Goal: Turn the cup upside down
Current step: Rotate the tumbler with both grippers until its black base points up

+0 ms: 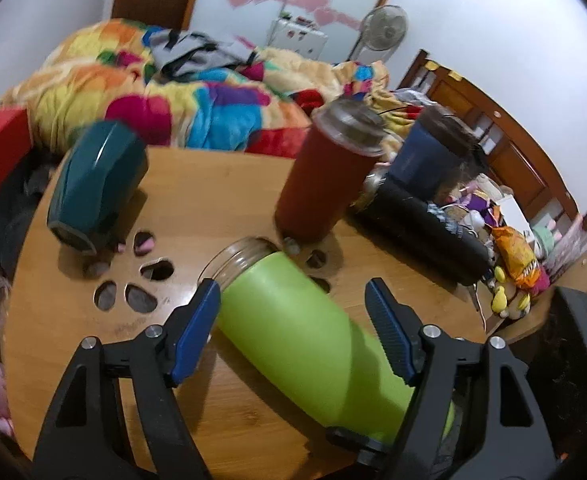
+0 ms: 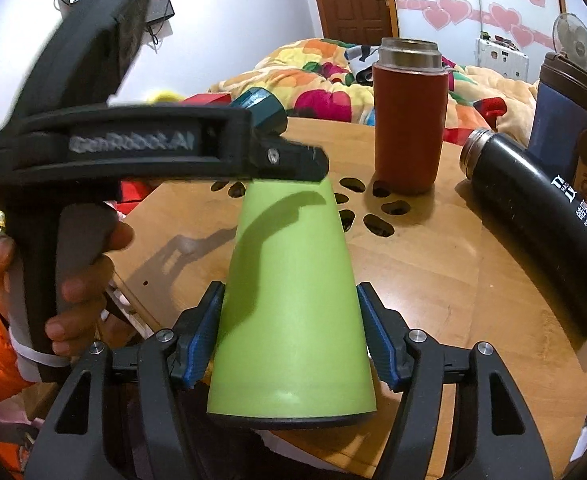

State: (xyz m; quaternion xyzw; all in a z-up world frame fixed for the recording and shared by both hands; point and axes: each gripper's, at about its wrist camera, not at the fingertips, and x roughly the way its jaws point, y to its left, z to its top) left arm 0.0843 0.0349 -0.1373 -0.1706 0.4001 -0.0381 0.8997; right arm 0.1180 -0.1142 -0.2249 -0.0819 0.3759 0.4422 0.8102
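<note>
A lime green cup point(image 1: 301, 340) lies on its side on the round wooden table point(image 1: 221, 184), its steel mouth pointing away from me. My left gripper point(image 1: 293, 300) is open, its blue pads either side of the cup near the mouth end with a gap on the right. In the right wrist view my right gripper point(image 2: 289, 320) is shut on the green cup point(image 2: 293, 300) near its base end. The left gripper's body point(image 2: 133, 148) reaches over the cup's far end.
A red cup point(image 1: 325, 176) stands upright mid-table. A teal cup point(image 1: 97, 184) lies tilted at the left. A black flask point(image 2: 541, 220) lies on its side at the right, a dark blue tumbler point(image 2: 565, 112) behind it. Flower-shaped holes point(image 1: 133, 280) pierce the tabletop. A bed with a colourful quilt lies beyond.
</note>
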